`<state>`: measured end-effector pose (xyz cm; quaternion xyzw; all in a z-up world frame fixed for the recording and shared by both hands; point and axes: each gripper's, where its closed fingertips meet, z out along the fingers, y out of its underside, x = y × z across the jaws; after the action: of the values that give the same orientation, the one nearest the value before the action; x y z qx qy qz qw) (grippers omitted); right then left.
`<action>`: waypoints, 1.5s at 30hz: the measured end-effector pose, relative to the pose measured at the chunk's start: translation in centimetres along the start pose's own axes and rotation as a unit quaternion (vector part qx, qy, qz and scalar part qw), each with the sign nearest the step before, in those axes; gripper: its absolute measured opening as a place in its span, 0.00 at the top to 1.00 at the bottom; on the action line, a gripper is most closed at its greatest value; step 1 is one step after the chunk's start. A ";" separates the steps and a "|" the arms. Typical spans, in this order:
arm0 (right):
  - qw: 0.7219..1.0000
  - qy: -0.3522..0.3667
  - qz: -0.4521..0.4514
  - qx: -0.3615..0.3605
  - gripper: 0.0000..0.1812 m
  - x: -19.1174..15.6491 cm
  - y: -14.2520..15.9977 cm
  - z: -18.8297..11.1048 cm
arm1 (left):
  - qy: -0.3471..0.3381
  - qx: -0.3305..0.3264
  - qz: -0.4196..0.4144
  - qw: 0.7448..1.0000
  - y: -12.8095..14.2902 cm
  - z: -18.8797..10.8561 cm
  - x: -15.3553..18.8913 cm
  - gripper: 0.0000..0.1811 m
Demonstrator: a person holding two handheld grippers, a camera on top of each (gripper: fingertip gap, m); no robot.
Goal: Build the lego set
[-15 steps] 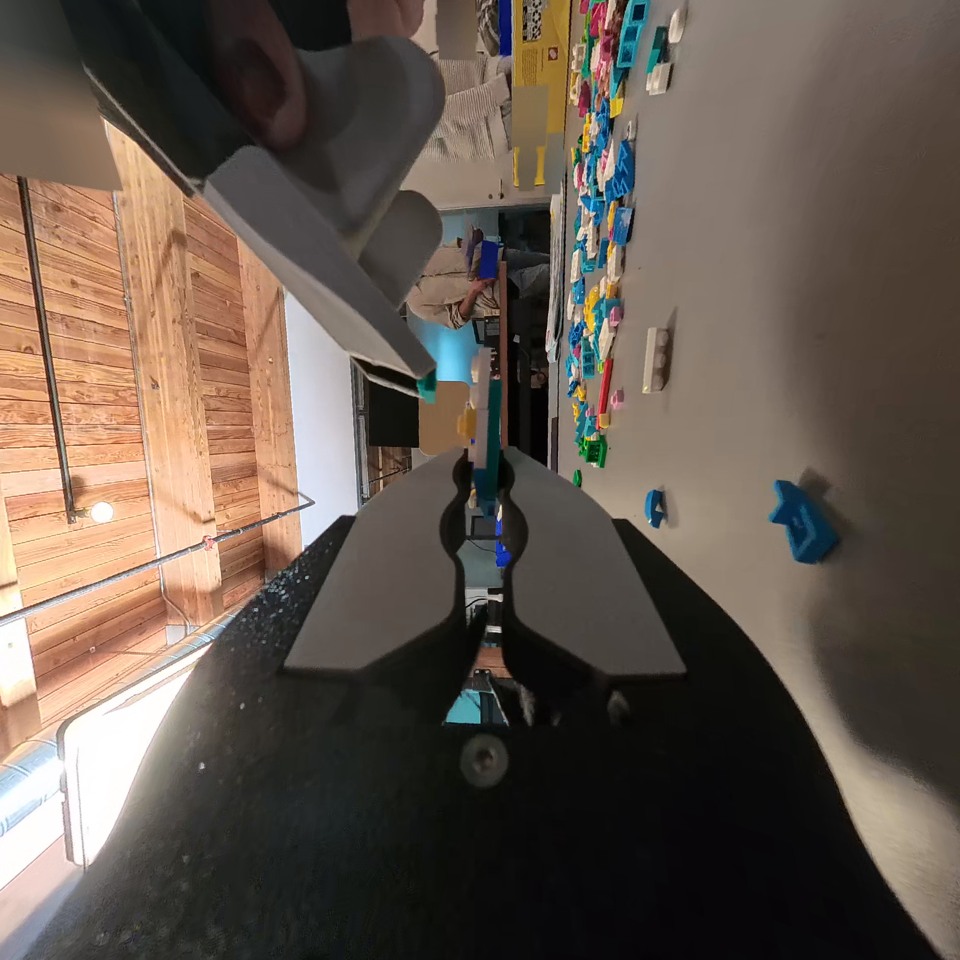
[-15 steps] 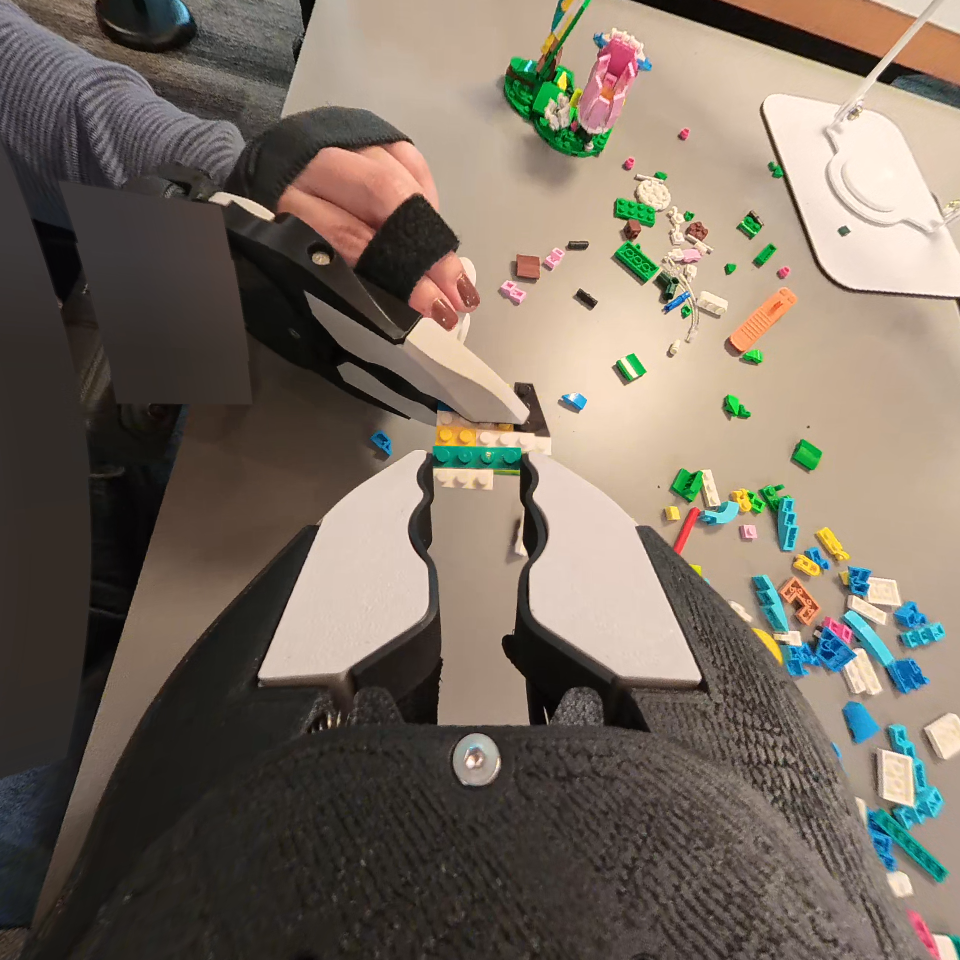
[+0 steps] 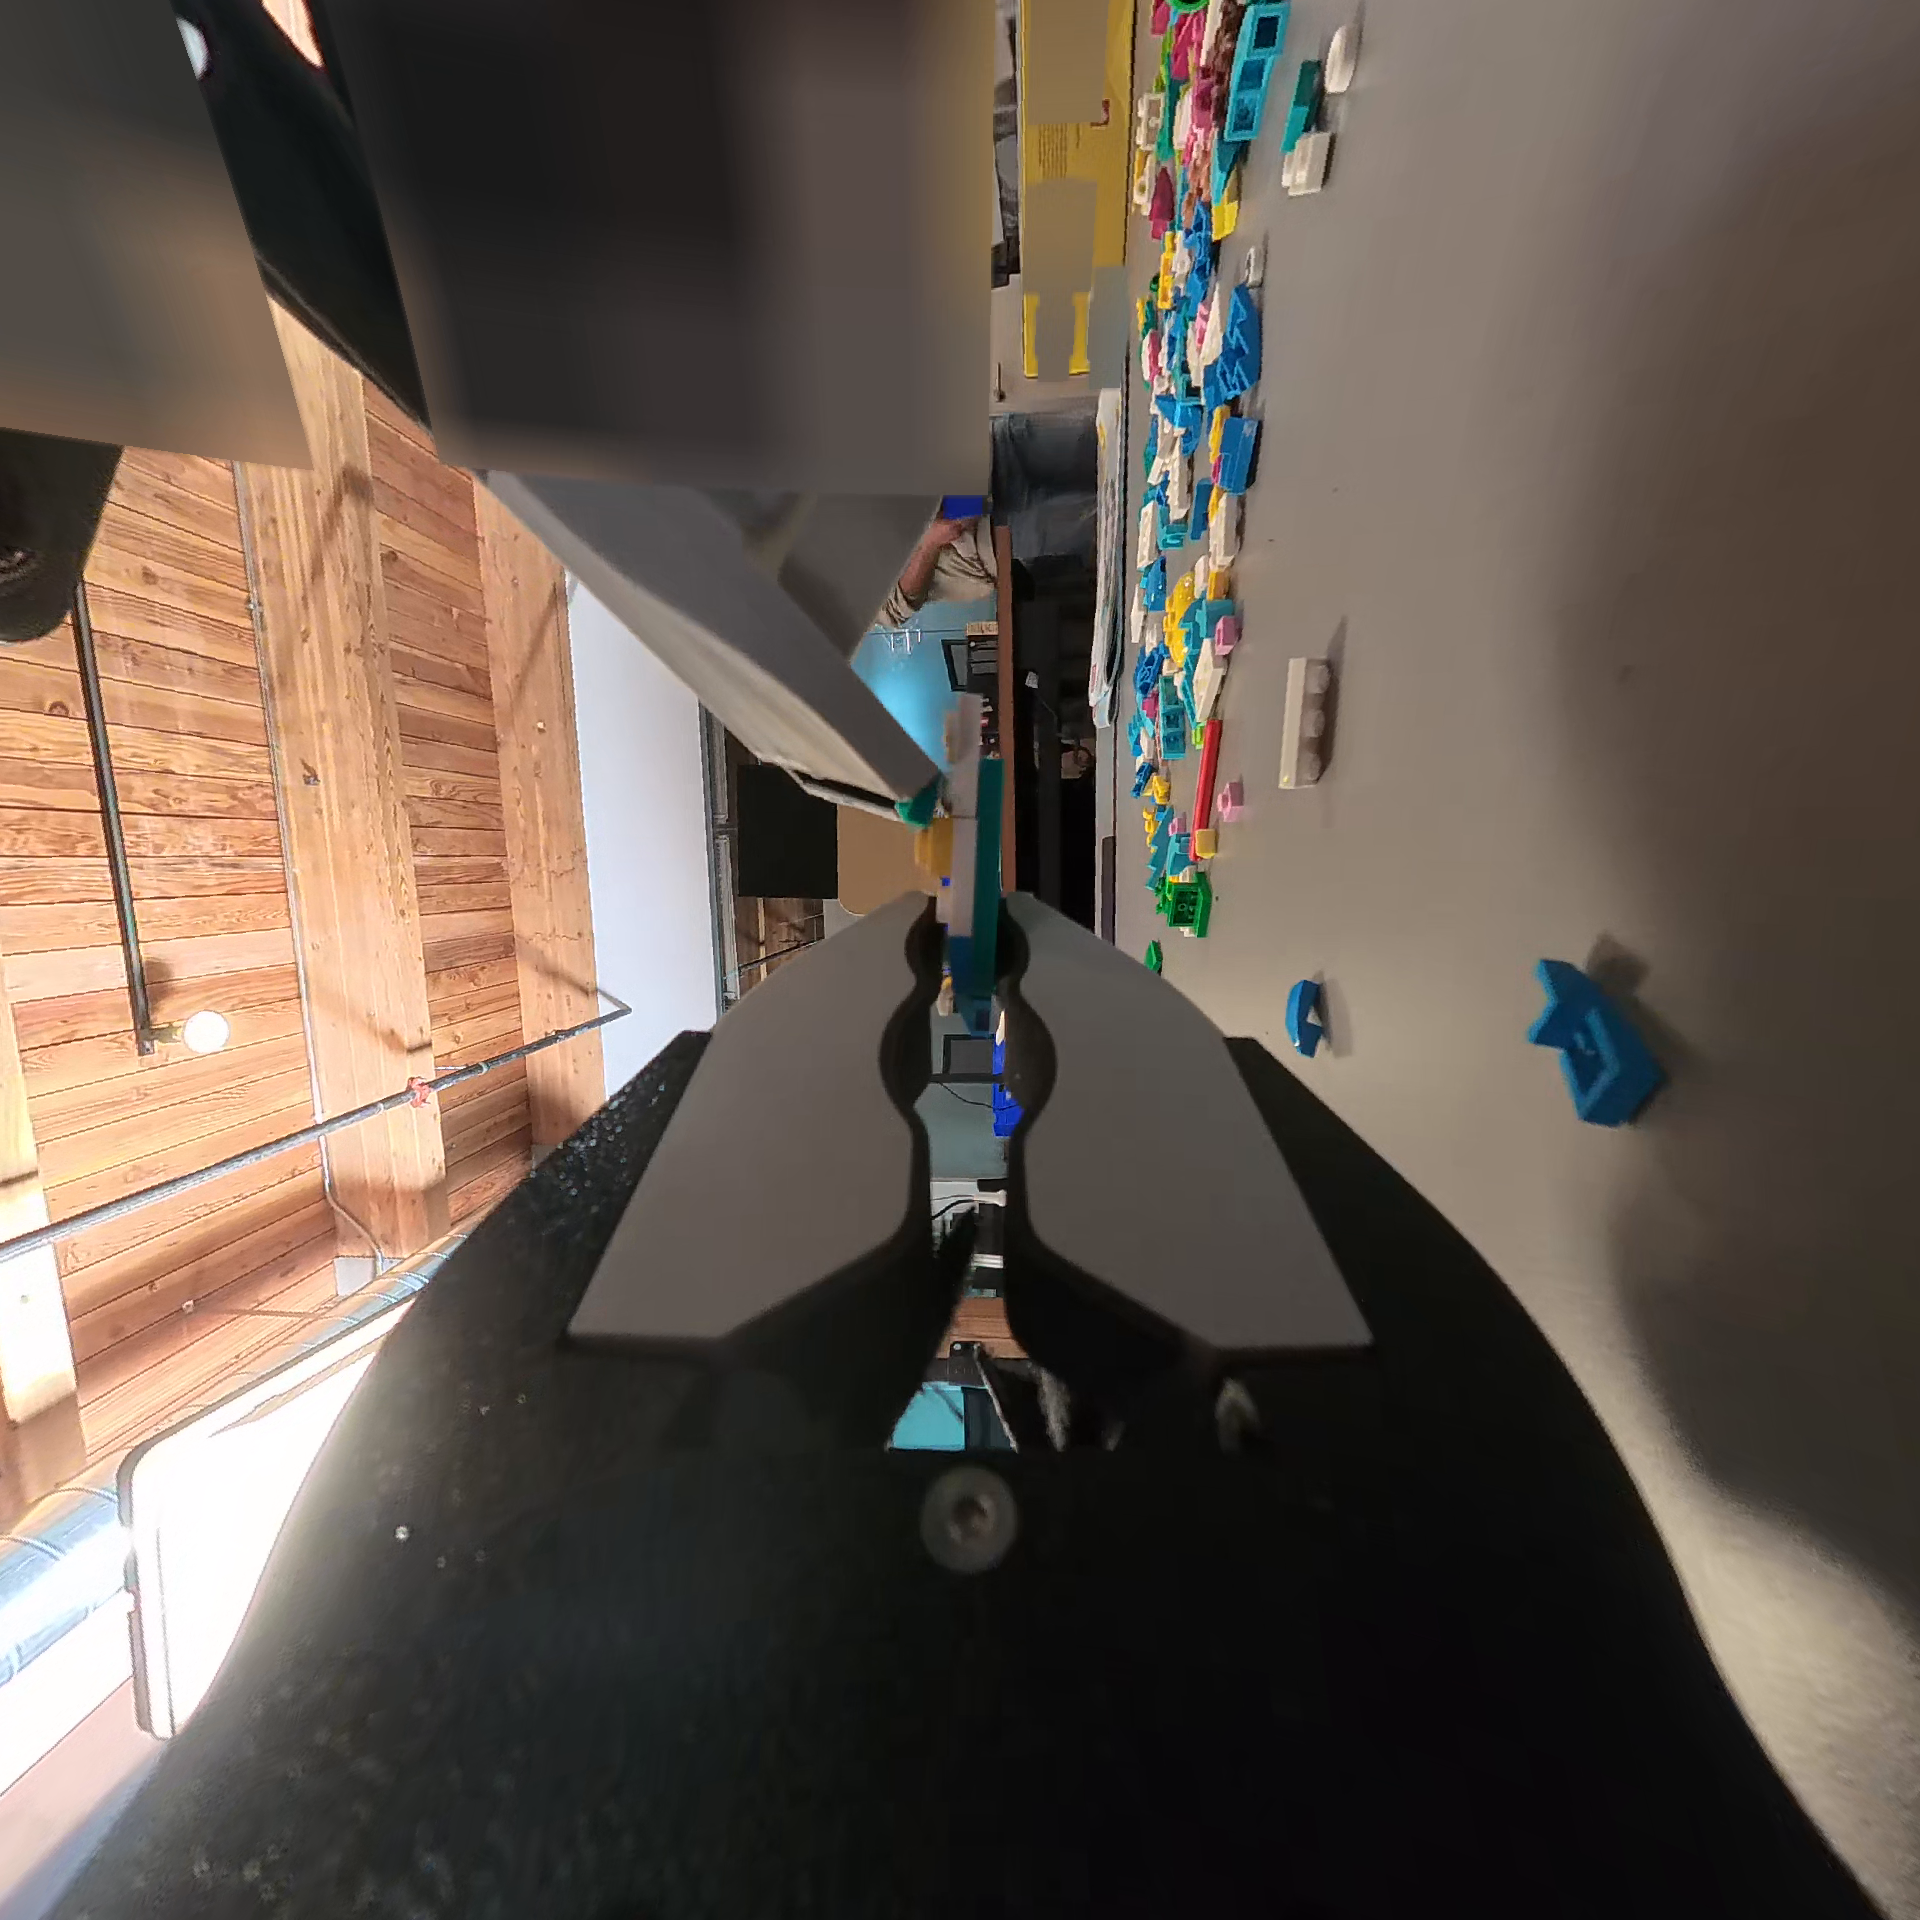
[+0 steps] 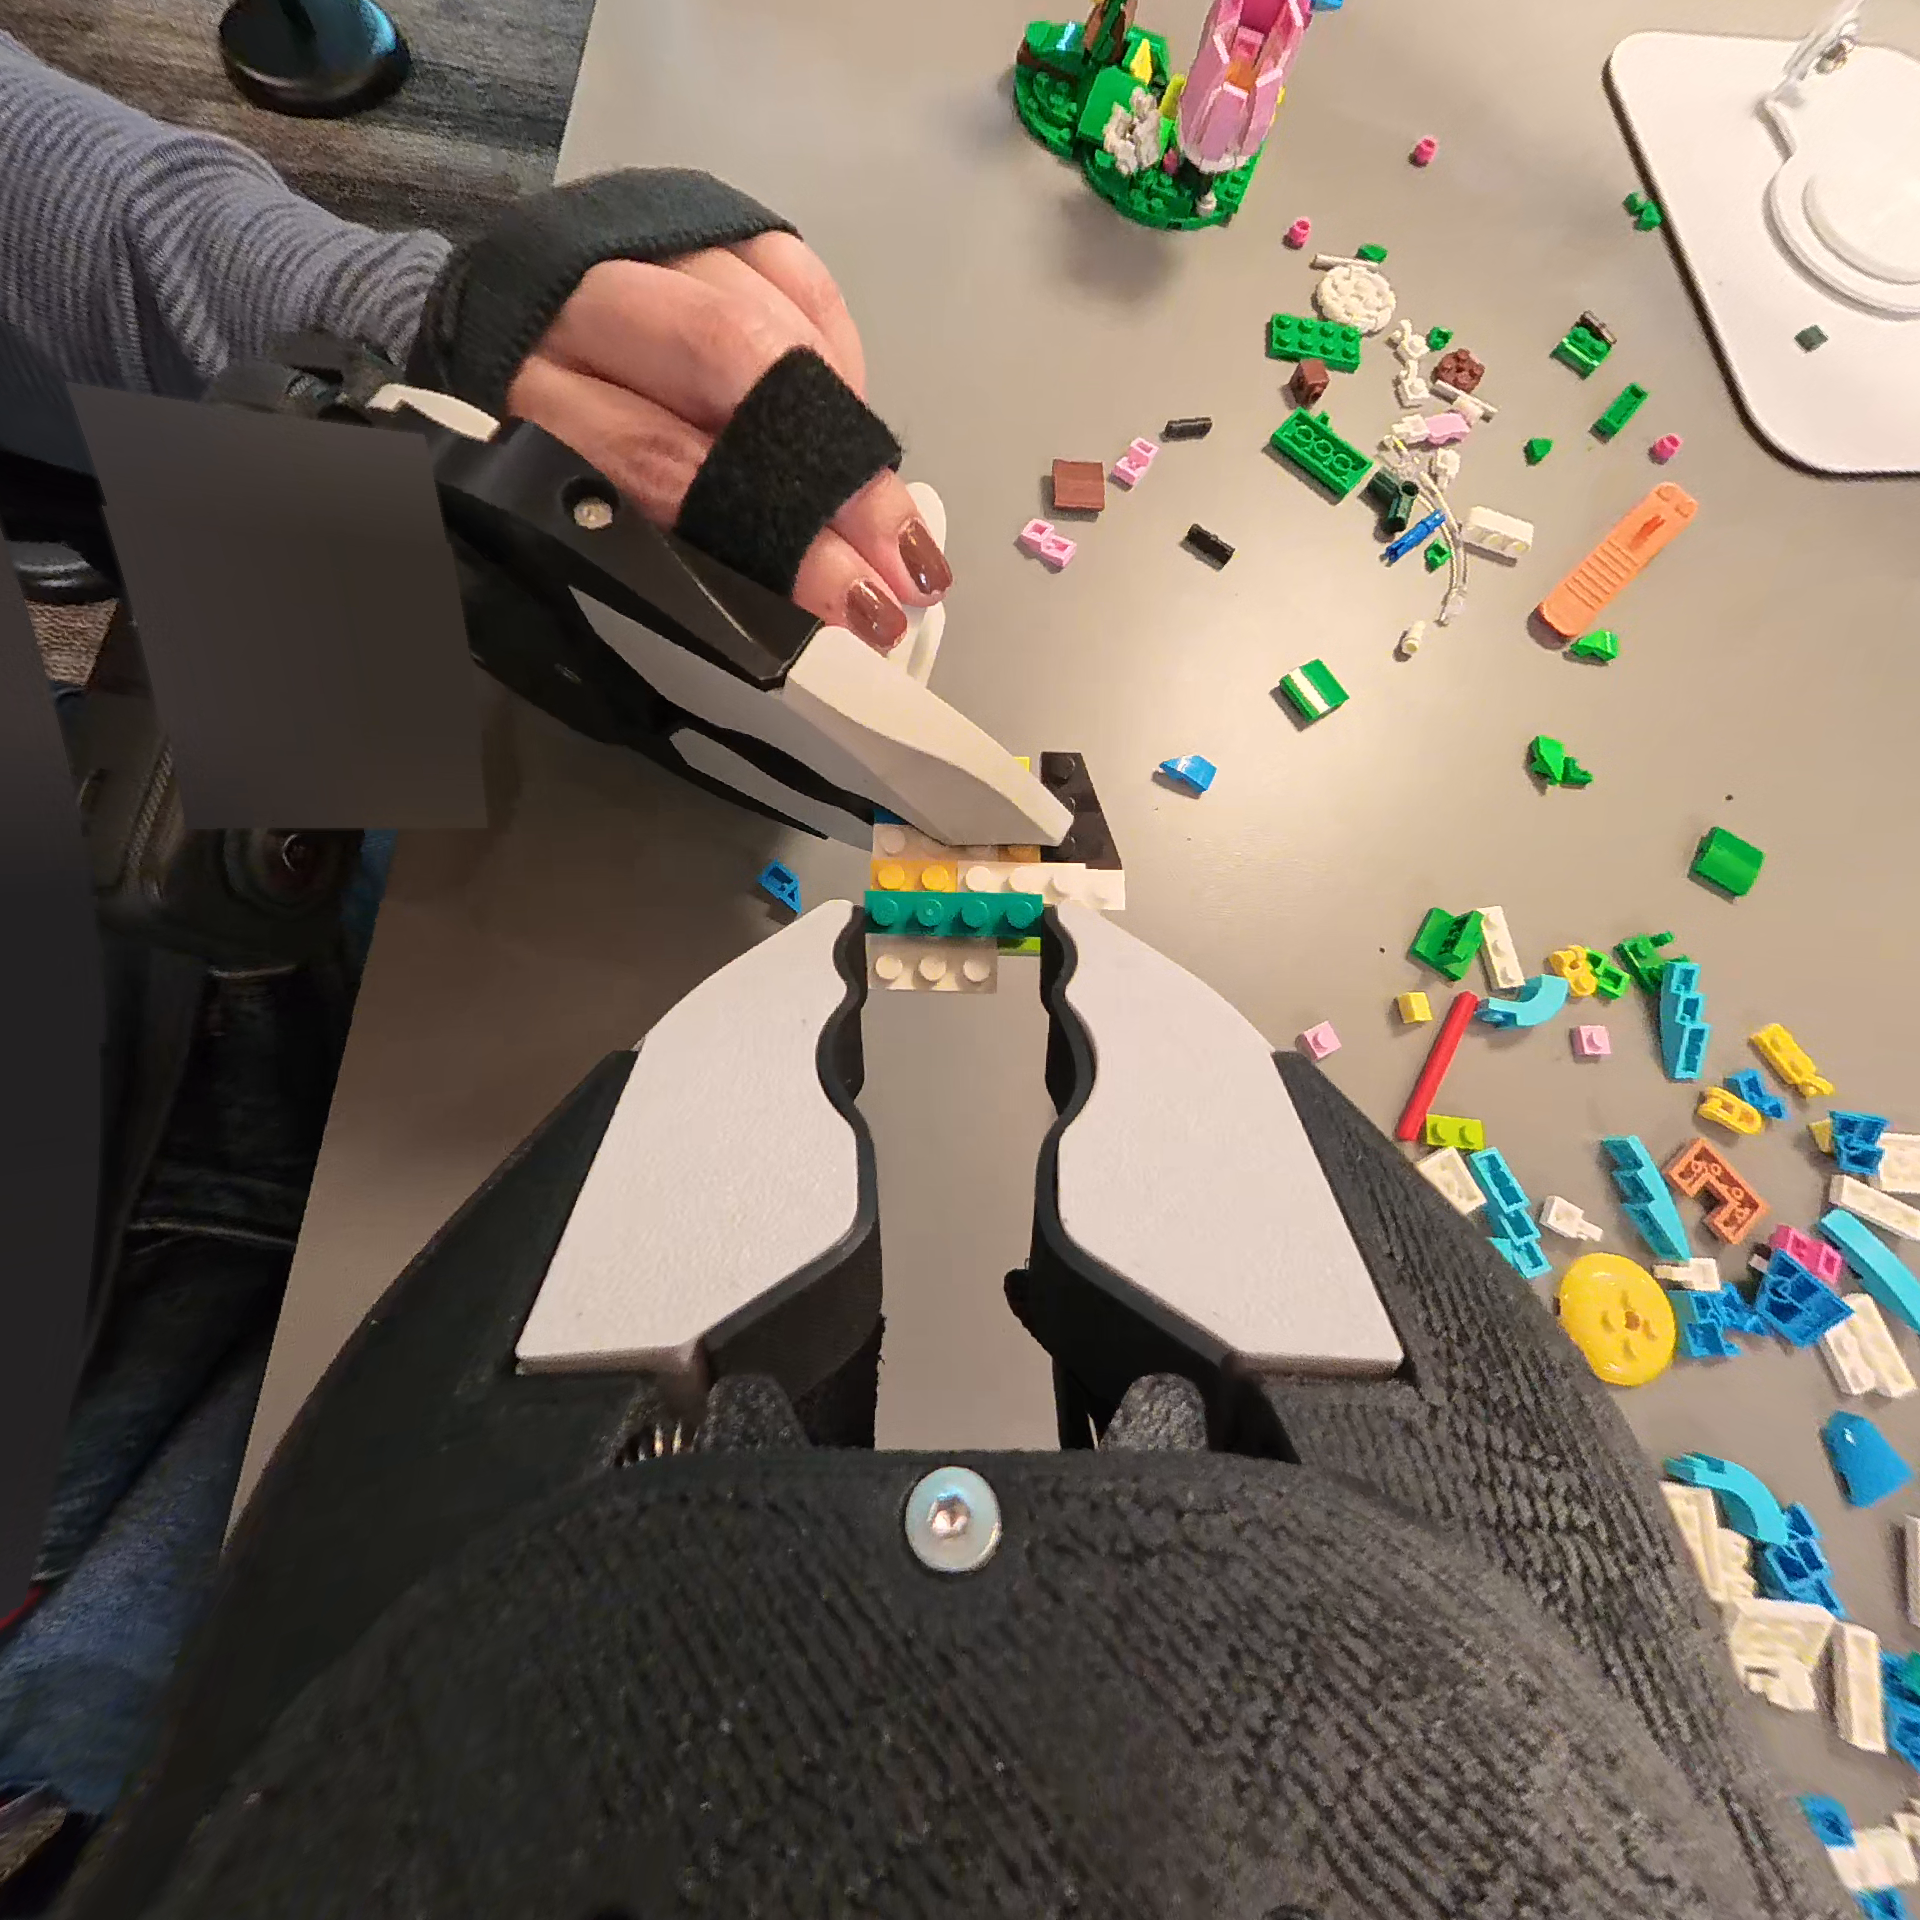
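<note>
The left gripper (image 3: 971, 914), grey-fingered with a black body, is pinching a flat multicoloured lego plate assembly (image 3: 975, 852) edge-on between its tips, holding it up off the grey tabletop (image 3: 1662, 520). In the right wrist view that same assembly (image 4: 987, 883) is showing white, yellow, teal and black studded plates, with the left gripper (image 4: 997, 821) clamping its far side from the upper left, held by a hand (image 4: 707, 416) in a dark fingerless glove and a striped grey sleeve. The right gripper (image 4: 951, 920) is sitting with its grey fingers spread around the teal plate strip (image 4: 951, 912) on the near edge of the assembly, tips just beside or touching its two ends; cannot tell if it is actually gripping. Loose lego pieces (image 4: 1714, 1195), mostly blue, white, yellow and green, are lying scattered on the tabletop to the right. A finished green-and-pink lego flower model (image 4: 1153, 114) is standing at the far side, near a white flat stand base (image 4: 1787, 260). An orange brick separator tool (image 4: 1616, 561) is lying between them and the loose pile.
</note>
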<state>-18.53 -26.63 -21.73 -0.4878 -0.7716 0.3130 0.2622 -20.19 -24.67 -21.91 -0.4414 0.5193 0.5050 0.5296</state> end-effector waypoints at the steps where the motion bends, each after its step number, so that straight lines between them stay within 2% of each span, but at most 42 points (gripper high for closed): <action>1: 1.000 0.000 0.003 0.001 0.83 0.1 0.0 0.0 | 0.000 0.000 0.000 1.000 0.0 0.0 0.0 0.96; 13: 1.000 0.000 0.011 -0.007 0.83 0.1 0.3 0.0 | 0.004 -0.002 0.001 1.000 0.0 0.1 0.1 0.96; 17: 1.000 0.005 0.005 0.006 0.80 0.1 -0.1 -0.2 | 0.009 -0.004 -0.006 1.000 0.1 0.1 0.2 0.96; 20: 0.999 0.029 -0.030 0.034 0.74 0.4 -0.8 -1.0 | 0.017 -0.010 -0.034 0.999 0.5 0.2 0.2 0.96; 22: 0.993 0.057 -0.090 0.054 0.70 0.4 -1.3 -1.3 | 0.026 -0.017 -0.067 0.997 0.9 0.3 0.1 0.96; 26: 0.946 0.163 -0.280 0.022 0.70 0.6 -1.2 -0.6 | 0.043 -0.042 -0.129 0.990 2.1 0.5 0.1 0.96; 30: 0.885 0.269 -0.379 -0.004 0.71 1.8 -1.7 0.5 | 0.054 -0.063 -0.153 0.985 3.0 0.7 0.4 0.96; 33: 0.863 0.297 -0.407 -0.021 0.72 2.2 -1.5 1.6 | 0.057 -0.068 -0.162 0.983 3.2 0.7 0.5 0.96; 35: 0.850 0.316 -0.421 -0.028 0.77 2.6 -1.5 1.8 | 0.060 -0.068 -0.166 0.982 3.2 0.7 0.5 0.96; 40: 0.847 0.322 -0.423 -0.018 0.85 2.6 -1.5 2.2 | 0.063 -0.065 -0.166 0.982 3.0 0.6 0.6 0.96; 45: 0.825 0.342 -0.449 -0.028 0.92 2.8 -1.5 2.4 | 0.070 -0.063 -0.164 0.982 2.8 0.6 0.8 0.95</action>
<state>-22.19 -25.11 -21.91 -0.1704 -0.7744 -0.0477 0.6074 -22.95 -23.73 -22.49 -0.5871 0.4426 0.4108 0.5391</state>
